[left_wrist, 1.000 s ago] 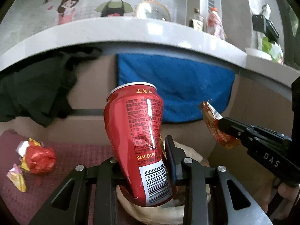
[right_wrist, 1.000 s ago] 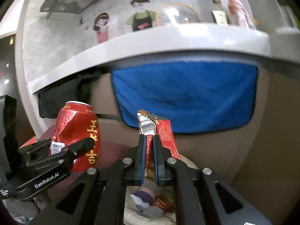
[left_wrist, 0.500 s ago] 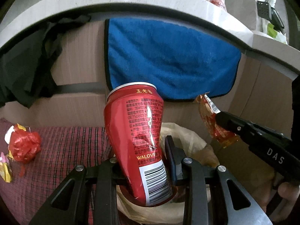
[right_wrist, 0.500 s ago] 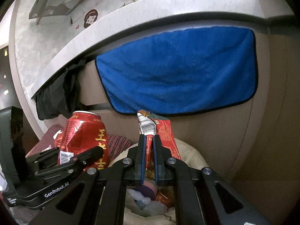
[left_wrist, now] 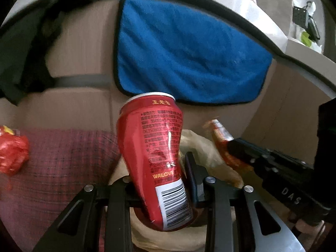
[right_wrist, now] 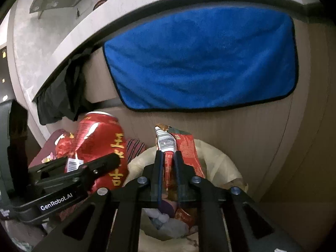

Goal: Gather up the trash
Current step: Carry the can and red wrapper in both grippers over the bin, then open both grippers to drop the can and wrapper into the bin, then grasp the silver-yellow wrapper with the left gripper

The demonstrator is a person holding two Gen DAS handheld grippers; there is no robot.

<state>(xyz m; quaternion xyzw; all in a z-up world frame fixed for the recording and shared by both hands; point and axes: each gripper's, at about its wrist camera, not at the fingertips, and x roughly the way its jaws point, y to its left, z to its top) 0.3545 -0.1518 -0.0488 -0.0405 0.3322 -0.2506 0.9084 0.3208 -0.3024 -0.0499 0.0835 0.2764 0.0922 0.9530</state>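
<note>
Red and dented, the can [left_wrist: 155, 159] stands tilted between the left gripper [left_wrist: 159, 178], whose jaws are opening, right pad off it. Beside it the right gripper [right_wrist: 168, 163] is opening too, wrapper [right_wrist: 171, 147] loose between; below both, the lined bin [right_wrist: 226, 161].

There was one dented red aluminium drink can [left_wrist: 155, 153], one red foil snack wrapper [right_wrist: 174, 151], one crumpled red wrapper [left_wrist: 12, 153] on the striped cloth, one blue towel [left_wrist: 189, 61], one cream-lined bin [right_wrist: 222, 163], and perhaps several scraps inside.
</note>
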